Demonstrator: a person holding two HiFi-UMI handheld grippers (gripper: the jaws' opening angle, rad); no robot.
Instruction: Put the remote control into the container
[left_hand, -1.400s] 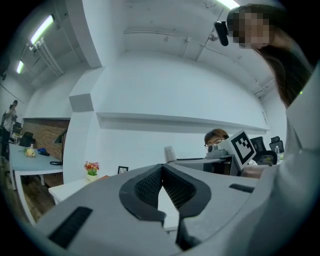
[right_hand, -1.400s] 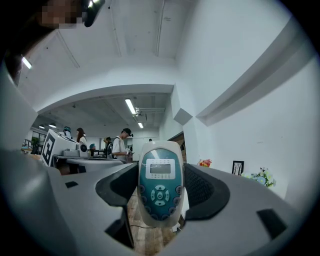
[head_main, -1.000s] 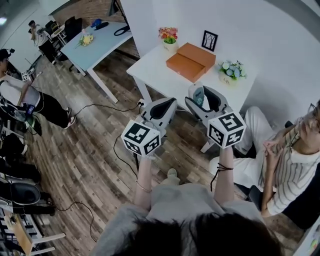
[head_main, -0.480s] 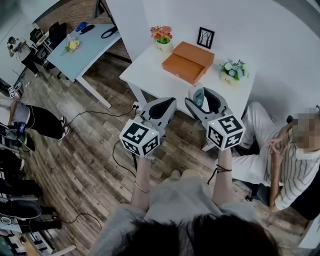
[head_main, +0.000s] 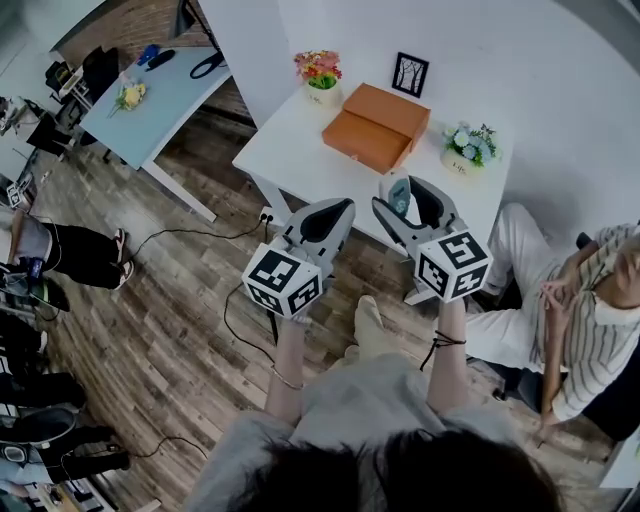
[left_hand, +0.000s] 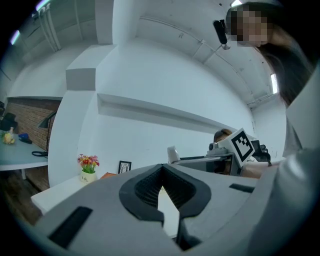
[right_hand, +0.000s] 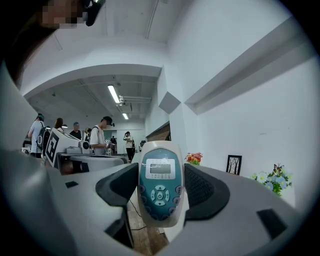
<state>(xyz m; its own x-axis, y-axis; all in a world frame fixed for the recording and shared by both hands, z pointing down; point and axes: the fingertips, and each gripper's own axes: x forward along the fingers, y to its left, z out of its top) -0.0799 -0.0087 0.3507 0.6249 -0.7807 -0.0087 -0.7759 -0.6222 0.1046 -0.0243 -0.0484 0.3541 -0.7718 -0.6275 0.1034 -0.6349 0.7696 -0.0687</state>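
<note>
The right hand-held gripper (right_hand: 161, 170) clamps a teal remote control (right_hand: 160, 186); the left hand-held gripper (left_hand: 161, 170) is closed, empty. Best to grip it firmly while heading for the orange container (head_main: 378, 125), upper centre.

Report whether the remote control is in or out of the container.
Out: the remote control stands clamped in the right gripper, short of the orange box on the table.

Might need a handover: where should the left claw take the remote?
Its free top end, above the display, probably from above. The right claw clamps the remote upright by its long sides, so only that rounded top stands clear. The left claw is shut, so open it first.
</note>
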